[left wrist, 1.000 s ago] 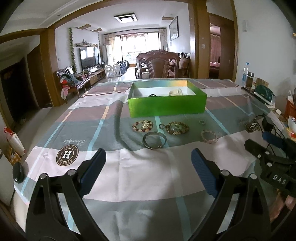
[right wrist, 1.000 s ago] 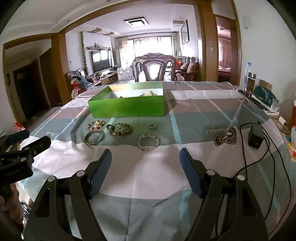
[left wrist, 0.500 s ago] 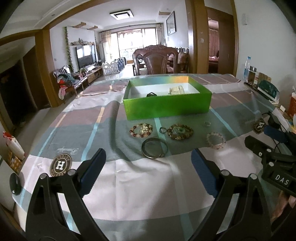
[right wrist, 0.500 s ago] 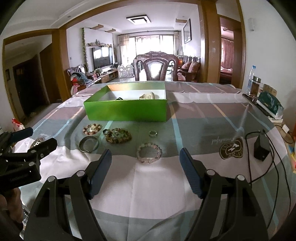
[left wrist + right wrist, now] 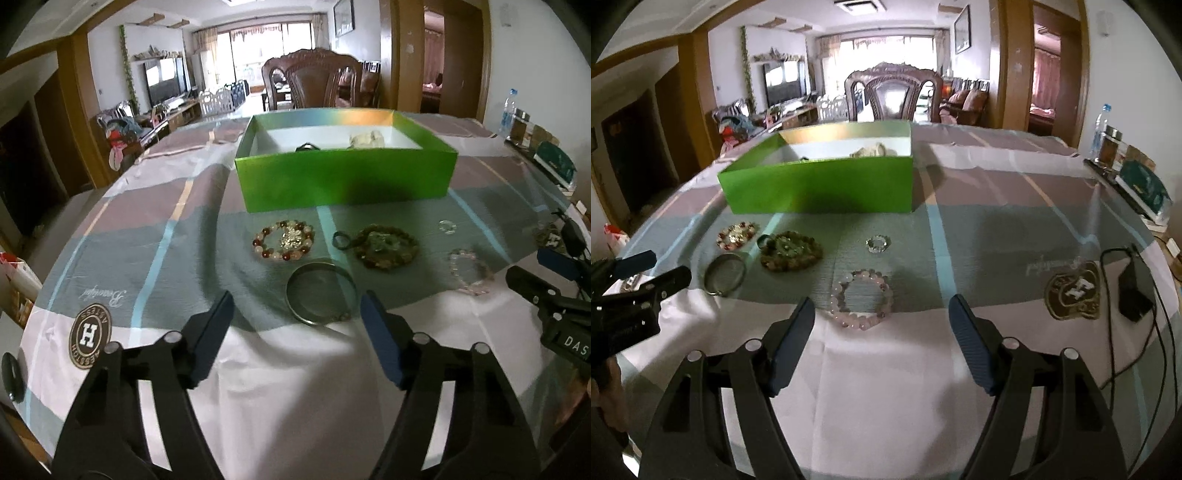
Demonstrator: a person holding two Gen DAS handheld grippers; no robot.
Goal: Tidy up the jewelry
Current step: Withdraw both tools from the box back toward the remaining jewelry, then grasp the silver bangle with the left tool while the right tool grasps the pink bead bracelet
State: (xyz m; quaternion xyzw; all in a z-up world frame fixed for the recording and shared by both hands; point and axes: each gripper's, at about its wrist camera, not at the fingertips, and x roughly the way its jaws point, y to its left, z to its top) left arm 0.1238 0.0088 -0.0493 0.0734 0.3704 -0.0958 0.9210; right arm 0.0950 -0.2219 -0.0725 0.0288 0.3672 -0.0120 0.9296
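While both sets of jaws are closing on nothing, the left tool [image 5: 297, 317] hangs released just near of a plain silver metal bangle [image 5: 320, 292], and the right tool [image 5: 881, 319] hangs released around the pink beaded bracelet [image 5: 861, 298]; the green cardboard box [image 5: 820, 184] sits far on the desk [image 5: 886, 387].

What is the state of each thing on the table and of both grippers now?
green box: open, no lid, some items inside.
metal bangle: flat on cloth, untouched.
red-and-white bead bracelet: flat on cloth.
dark bead bracelet: heaped on cloth.
pink bead bracelet: flat on cloth, untouched.
small clear ring: on cloth.
left gripper: closing, nothing between fingers.
right gripper: closing, empty.
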